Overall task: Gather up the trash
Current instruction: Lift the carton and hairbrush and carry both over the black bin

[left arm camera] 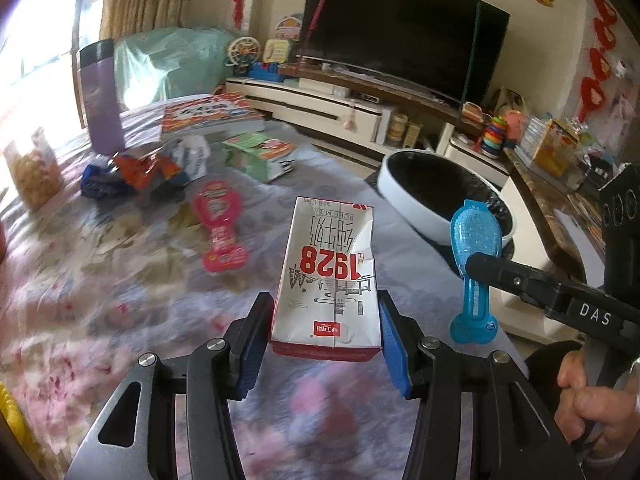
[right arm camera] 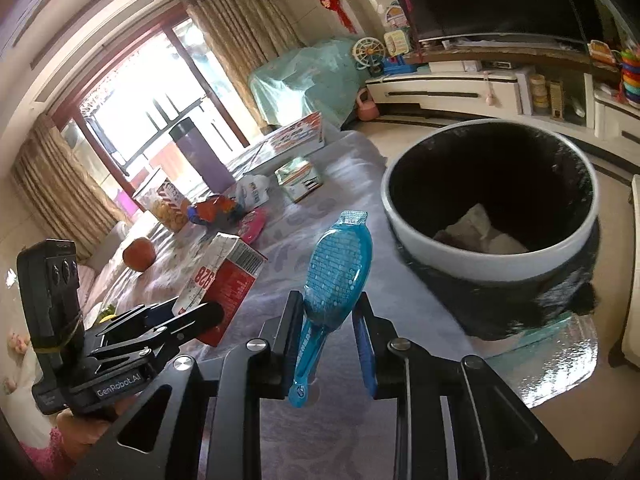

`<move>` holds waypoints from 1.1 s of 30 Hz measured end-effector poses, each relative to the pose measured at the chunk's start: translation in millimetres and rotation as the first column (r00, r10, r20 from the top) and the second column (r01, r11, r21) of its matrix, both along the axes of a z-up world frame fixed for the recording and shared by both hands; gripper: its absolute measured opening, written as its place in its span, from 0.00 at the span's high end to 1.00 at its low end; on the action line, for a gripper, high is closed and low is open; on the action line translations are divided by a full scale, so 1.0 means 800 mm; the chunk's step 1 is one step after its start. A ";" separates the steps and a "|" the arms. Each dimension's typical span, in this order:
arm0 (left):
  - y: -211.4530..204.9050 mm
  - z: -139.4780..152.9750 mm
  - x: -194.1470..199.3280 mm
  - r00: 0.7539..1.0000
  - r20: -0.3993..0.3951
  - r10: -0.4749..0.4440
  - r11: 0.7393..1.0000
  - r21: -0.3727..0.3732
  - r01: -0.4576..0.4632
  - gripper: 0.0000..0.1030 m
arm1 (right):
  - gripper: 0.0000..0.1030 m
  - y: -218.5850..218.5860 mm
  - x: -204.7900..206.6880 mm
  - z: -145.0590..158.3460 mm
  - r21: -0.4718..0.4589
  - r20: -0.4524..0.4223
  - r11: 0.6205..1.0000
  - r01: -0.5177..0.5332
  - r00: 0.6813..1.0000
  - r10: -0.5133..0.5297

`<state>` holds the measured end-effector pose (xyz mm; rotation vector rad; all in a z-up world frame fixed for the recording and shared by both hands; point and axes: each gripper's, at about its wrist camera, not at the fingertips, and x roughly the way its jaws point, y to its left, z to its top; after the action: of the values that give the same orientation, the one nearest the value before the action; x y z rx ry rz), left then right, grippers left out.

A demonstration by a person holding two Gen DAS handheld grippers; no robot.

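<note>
- milk carton (left arm camera: 326,280) is white and red with a big "1928" on it, top end crumpled and torn.
- it sits right between the left gripper (left arm camera: 325,344) pads, jaws about half open and clamped on its sides, held up over the flowery tabletop (left arm camera: 120,280).
- blue blister pack (right arm camera: 332,280), paddle shaped with a thin handle, is pinched in the right gripper (right arm camera: 328,344), jaws narrow, near the tabletop's edge by the trash bin (right arm camera: 480,264).
</note>
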<state>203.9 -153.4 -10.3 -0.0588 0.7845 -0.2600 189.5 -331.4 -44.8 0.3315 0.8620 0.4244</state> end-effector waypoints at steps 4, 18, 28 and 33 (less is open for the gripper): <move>-0.015 0.004 0.006 1.000 0.008 -0.026 1.000 0.002 0.026 0.52 | 0.75 -0.020 0.001 0.006 -0.009 0.004 1.000 0.028 1.000 -0.028; -0.067 0.010 0.039 0.993 0.020 -0.114 0.993 0.019 0.114 0.52 | 0.76 -0.072 0.009 0.017 -0.039 0.013 0.995 0.096 0.995 -0.096; -0.092 0.011 0.076 0.988 0.016 -0.154 0.988 0.031 0.154 0.52 | 0.76 -0.103 0.031 0.020 -0.060 0.010 0.991 0.122 0.993 -0.121; -0.104 0.014 0.094 0.985 0.018 -0.170 0.985 0.029 0.169 0.52 | 0.76 -0.113 0.041 0.023 -0.079 0.014 0.988 0.131 0.991 -0.130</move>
<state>278.8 -236.6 1.2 0.0372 0.7732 -0.4105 222.1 -421.4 -26.4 0.3104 0.8408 0.2694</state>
